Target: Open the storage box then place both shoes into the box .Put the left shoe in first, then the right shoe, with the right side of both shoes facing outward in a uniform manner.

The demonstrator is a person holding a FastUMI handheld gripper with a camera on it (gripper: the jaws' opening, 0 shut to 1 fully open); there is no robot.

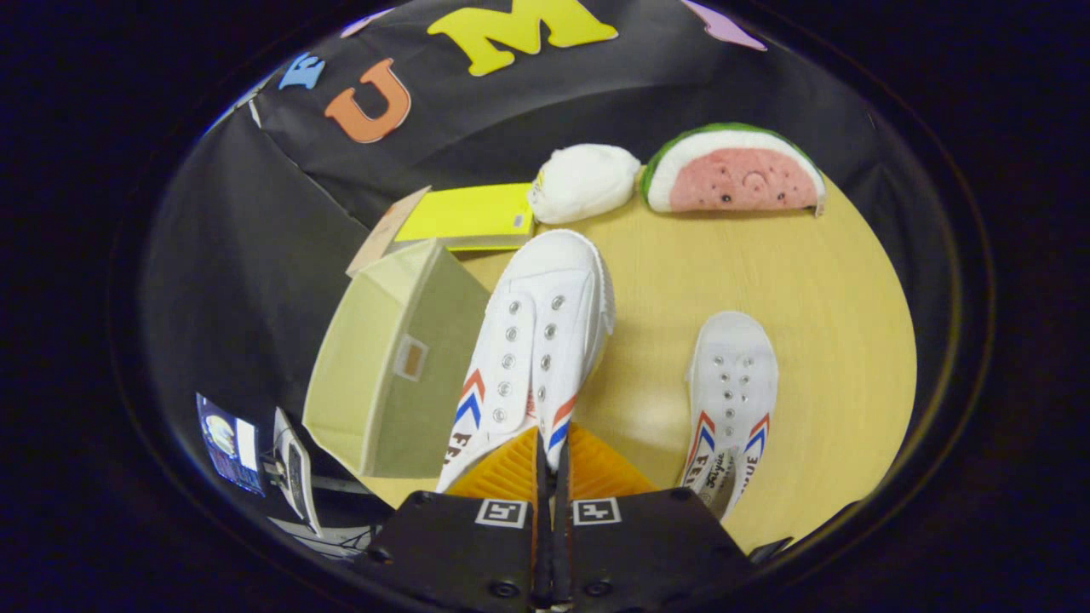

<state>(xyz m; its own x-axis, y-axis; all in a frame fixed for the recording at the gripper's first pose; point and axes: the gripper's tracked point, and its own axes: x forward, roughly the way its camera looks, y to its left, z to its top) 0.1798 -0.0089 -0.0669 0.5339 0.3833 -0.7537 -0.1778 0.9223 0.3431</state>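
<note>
The gripper (551,464) was clamped on the heel of one white canvas shoe (535,349) beside the pale green fabric storage box (392,358), its twin (731,387) resting apart on the wooden table (834,323).

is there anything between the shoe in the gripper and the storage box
Nothing visible. The gripper is shut on the shoe, which hangs right beside the storage box. The box's lid is flipped back, leaving the top open. The other shoe lies on the opposite side.

Staged recording booth, black cloth wall (255,255), wooden table (817,298), plush watermelon (732,170) prop
</note>
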